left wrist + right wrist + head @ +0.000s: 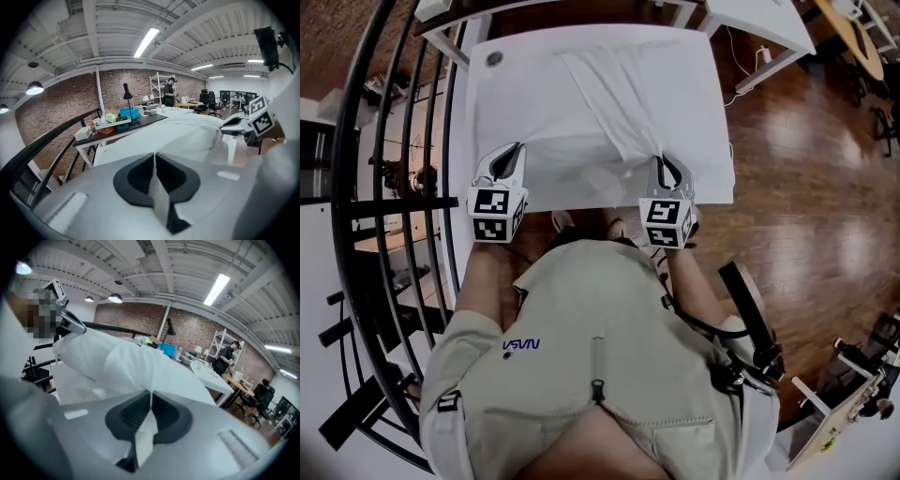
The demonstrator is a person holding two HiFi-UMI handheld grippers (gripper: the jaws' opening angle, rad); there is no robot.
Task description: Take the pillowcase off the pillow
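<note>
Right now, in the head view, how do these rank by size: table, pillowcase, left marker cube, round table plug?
1. table
2. pillowcase
3. left marker cube, though it sits nearer the camera
4. round table plug

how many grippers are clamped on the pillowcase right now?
2. The left gripper grips the pillowcase at the left end of its near edge, and the right gripper grips the right end. Both have jaws shut on fabric, and neither is hidden.

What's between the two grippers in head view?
Only the pillowcase: its near edge runs from the left gripper to the right gripper, both shut on its white fabric. Head view shows it.
</note>
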